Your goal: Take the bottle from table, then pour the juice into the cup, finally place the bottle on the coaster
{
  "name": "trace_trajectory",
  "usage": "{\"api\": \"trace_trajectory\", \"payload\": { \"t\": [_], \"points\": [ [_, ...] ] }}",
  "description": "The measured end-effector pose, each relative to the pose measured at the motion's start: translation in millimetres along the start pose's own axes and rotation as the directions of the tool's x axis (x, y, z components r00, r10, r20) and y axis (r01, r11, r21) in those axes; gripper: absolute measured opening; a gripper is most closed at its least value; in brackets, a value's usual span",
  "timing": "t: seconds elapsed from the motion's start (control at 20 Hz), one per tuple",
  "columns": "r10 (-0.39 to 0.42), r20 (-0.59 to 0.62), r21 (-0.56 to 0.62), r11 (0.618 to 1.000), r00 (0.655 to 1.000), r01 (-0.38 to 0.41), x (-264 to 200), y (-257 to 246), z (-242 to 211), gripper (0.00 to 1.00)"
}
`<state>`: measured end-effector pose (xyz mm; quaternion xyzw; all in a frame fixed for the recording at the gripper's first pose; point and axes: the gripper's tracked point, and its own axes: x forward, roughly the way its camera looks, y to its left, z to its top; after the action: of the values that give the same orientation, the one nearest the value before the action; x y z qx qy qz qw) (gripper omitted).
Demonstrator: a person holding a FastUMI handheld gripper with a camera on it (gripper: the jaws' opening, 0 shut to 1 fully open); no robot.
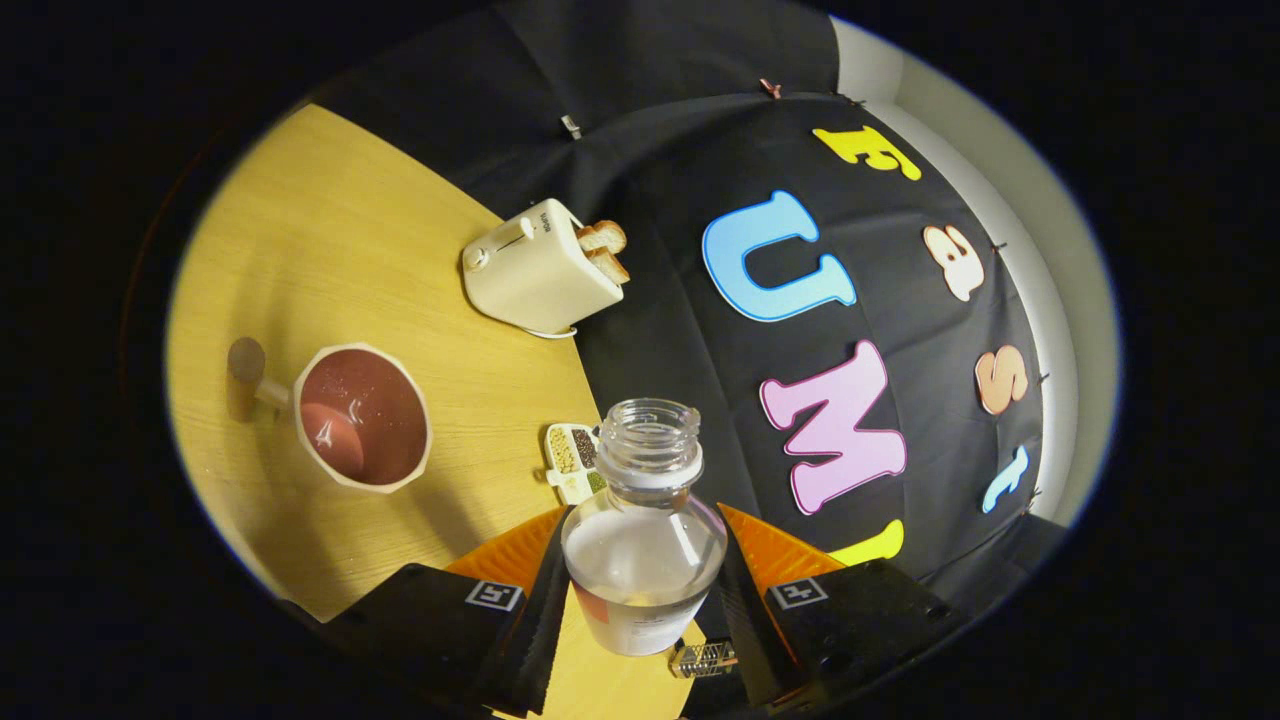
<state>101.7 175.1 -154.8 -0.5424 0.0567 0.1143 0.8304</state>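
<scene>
Bottle [645, 540] sits pinched between the gripper's [640, 600] 2 fingers, cup [362, 417] beyond.

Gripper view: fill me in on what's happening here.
The hand-held gripper is shut on an uncapped clear bottle, both fingers pressing its sides, and the whole view is tilted. A cup with reddish liquid inside stands on the wooden table off to the side, apart from the bottle's mouth. Beyond it sits a toaster with bread in it.

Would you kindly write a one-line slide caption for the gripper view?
Gripper shut on an uncapped bottle, tilted above the table near the cup and toaster.
</scene>
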Motion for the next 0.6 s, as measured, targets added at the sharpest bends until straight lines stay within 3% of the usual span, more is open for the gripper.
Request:
{"api": "trace_trajectory", "payload": {
  "t": [0.6],
  "points": [
    [0.042, 0.057, -0.32, 0.947, 0.997, -0.021, 18.3, 29.7, 6.6, 0.74]
  ]
}}
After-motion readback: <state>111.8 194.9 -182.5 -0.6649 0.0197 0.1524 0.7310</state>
